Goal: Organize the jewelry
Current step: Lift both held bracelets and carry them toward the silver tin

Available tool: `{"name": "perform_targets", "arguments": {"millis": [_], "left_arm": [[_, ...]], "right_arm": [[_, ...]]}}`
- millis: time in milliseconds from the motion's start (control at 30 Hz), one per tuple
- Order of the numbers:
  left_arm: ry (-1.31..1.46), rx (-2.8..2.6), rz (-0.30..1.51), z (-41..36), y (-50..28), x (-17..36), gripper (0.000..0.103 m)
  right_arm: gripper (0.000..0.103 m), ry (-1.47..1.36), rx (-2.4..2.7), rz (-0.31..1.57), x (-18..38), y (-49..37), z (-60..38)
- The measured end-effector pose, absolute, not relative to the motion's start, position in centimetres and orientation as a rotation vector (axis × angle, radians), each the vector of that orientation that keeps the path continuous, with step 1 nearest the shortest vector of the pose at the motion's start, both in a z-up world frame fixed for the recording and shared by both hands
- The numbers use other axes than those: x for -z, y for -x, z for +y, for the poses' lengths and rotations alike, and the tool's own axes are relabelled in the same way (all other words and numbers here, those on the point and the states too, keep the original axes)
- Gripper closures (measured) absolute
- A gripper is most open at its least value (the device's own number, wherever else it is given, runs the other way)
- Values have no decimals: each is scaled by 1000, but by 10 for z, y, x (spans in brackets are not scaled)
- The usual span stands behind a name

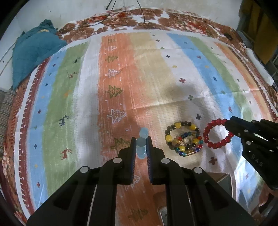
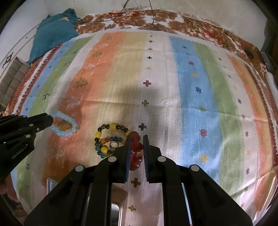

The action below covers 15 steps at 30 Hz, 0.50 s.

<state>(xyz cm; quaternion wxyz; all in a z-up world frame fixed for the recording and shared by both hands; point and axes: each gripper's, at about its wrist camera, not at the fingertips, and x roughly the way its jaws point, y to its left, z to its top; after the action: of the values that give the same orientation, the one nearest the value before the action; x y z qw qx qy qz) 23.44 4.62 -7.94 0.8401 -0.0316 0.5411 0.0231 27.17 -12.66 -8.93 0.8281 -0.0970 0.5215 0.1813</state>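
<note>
**Two bracelets picked, pile remains**

Left gripper pinches the pale blue bracelet above the striped cloth. Mixed bead pile lies between, unsorted. Right gripper clamps the red bracelet. Neither stowed yet.

Spread flat and filling most of the view: a striped mat in orange, beige, white, blue and green bands, printed with small trees, deer and crosses. Beneath it and showing past its far edge, a brown-and-white floral cloth; off its far left corner, a crumpled teal cloth. Beyond that, a pale wall crossed by thin dark cables.
</note>
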Motion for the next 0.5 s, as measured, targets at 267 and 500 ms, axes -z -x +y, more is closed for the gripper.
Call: {"name": "perform_targets", "arguments": {"millis": [267,500], "left_arm": [[63,-31,1106,36,-222,63,92],[64,-20,1078,31,-210,50,92]], "right_arm": [[89,208,-377,1101,84,-262,-134],[89,203,-390,1058,70,-249,-136]]}}
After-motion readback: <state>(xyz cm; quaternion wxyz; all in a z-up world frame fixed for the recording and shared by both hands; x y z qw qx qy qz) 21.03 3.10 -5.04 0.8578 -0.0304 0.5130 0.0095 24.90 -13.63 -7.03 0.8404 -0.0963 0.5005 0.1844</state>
